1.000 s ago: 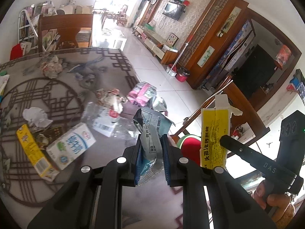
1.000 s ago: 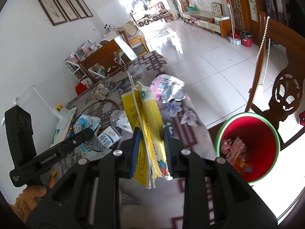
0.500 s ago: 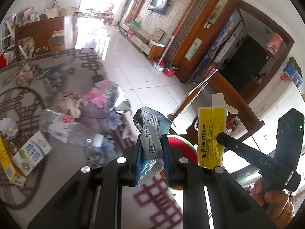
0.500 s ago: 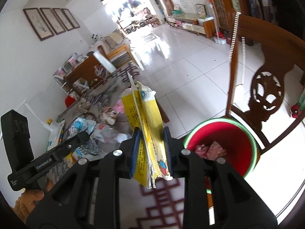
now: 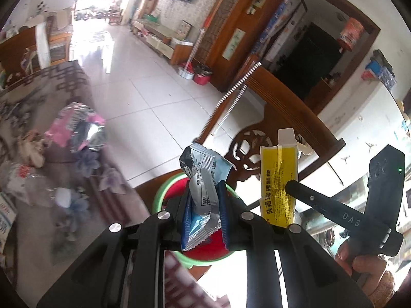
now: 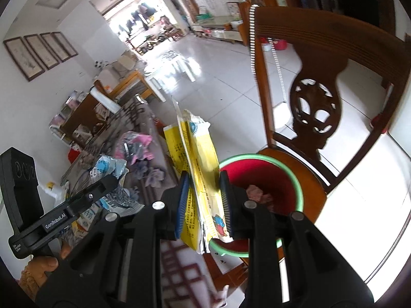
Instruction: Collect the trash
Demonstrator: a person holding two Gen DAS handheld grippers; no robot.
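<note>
left gripper (image 5: 205,205) clamped on silver wrapper (image 5: 203,179) | right gripper (image 6: 204,200) clamped on flattened yellow carton (image 6: 200,177) | both light, crushable, gripped mid-body | red bin (image 6: 272,177) on chair seat edge

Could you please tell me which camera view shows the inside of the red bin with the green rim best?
The right wrist view: the red bin sits on the wooden chair with its mouth open to the camera and pink trash visible inside. In the left wrist view, the left tool and its silver wrapper cover most of the bin.
</note>
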